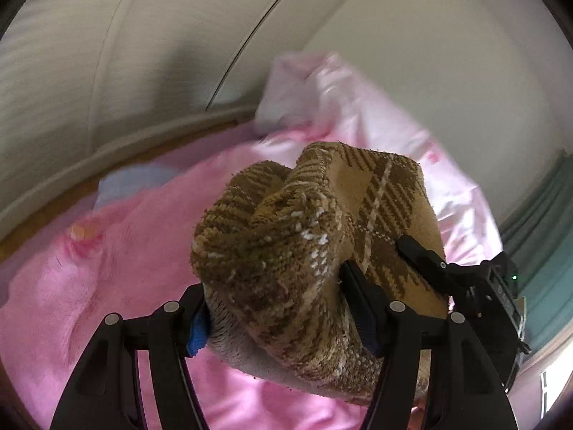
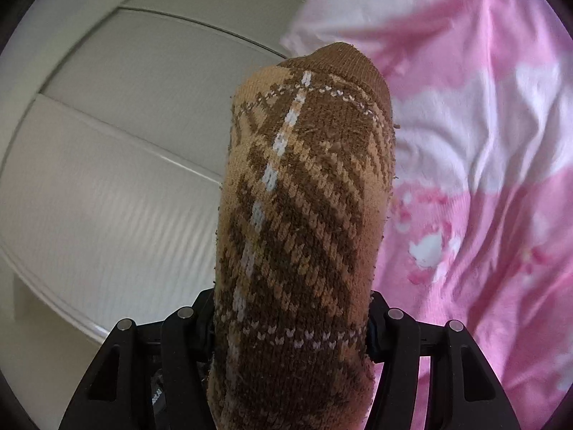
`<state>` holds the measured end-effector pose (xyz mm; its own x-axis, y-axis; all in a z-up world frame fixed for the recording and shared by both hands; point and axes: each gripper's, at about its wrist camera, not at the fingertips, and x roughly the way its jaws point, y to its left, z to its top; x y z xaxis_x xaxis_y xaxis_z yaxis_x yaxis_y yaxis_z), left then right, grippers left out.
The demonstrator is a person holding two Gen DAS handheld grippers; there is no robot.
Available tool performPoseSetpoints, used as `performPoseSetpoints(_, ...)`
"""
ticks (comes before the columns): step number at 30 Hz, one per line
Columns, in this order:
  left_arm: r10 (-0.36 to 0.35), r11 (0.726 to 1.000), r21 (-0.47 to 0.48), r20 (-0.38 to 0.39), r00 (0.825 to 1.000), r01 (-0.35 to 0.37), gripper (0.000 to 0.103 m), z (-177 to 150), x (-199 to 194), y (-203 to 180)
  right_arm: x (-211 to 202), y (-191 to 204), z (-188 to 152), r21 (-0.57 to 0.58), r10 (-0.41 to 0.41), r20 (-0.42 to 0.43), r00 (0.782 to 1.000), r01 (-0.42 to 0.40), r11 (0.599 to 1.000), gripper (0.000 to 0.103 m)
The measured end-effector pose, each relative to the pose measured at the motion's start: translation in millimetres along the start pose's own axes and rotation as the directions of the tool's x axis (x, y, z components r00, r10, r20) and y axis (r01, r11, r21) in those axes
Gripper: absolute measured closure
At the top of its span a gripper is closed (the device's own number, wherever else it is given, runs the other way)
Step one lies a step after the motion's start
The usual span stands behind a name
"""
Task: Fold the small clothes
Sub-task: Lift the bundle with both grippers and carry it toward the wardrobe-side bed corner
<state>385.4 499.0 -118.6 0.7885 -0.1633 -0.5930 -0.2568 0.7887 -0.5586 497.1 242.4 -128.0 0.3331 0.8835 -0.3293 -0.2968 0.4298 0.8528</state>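
Pink bedding [image 1: 125, 251] spreads below white wardrobe doors [image 2: 107, 179] as both grippers, angled downward, carry a brown plaid sock [image 1: 286, 251] above it: left gripper [image 1: 275, 308] and right gripper [image 2: 290, 326] each clamp it

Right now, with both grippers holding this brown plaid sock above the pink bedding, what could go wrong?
1. The left gripper clamps a bunched wad of the sock, so a crooked fold may follow.
2. The right gripper pinches the same sock near its other end; pulling apart could stretch it or slip a grip.
3. The pink bedding below is rumpled, so a laid-down sock may not lie flat.
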Motion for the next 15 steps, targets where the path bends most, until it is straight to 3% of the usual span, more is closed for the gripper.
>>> performPoseSetpoints(2, 0.026, 0.999, -0.044, -0.045, 0.999, -0.028, 0.039, -12, 26, 21, 29, -27, -5, 0.032, -0.075, -0.015, 0.997, 0.075, 0.997, 0.043)
performPoseSetpoints(5, 0.028, 0.998, -0.049, -0.048, 0.998, -0.030, 0.037, -26, 43, 32, 47, -54, -18, 0.038, -0.182, -0.028, 0.983, 0.183, 0.982, 0.043)
performPoseSetpoints(9, -0.001, 1.000, -0.030, -0.017, 1.000, 0.001, 0.032, -34, 50, 36, 48, -83, -21, 0.045, -0.202, -0.038, 0.979, 0.204, 0.978, 0.042)
performPoseSetpoints(11, -0.011, 1.000, -0.027, -0.005, 1.000, 0.011, 0.032, -38, 46, 37, 48, -88, -17, 0.034, -0.197, -0.047, 0.979, 0.199, 0.979, 0.040)
performPoseSetpoints(15, -0.002, 1.000, -0.005, 0.011, 1.000, 0.002, 0.032, -40, 31, 37, 55, -63, -1, -0.097, -0.279, -0.051, 0.959, 0.274, 0.957, 0.037)
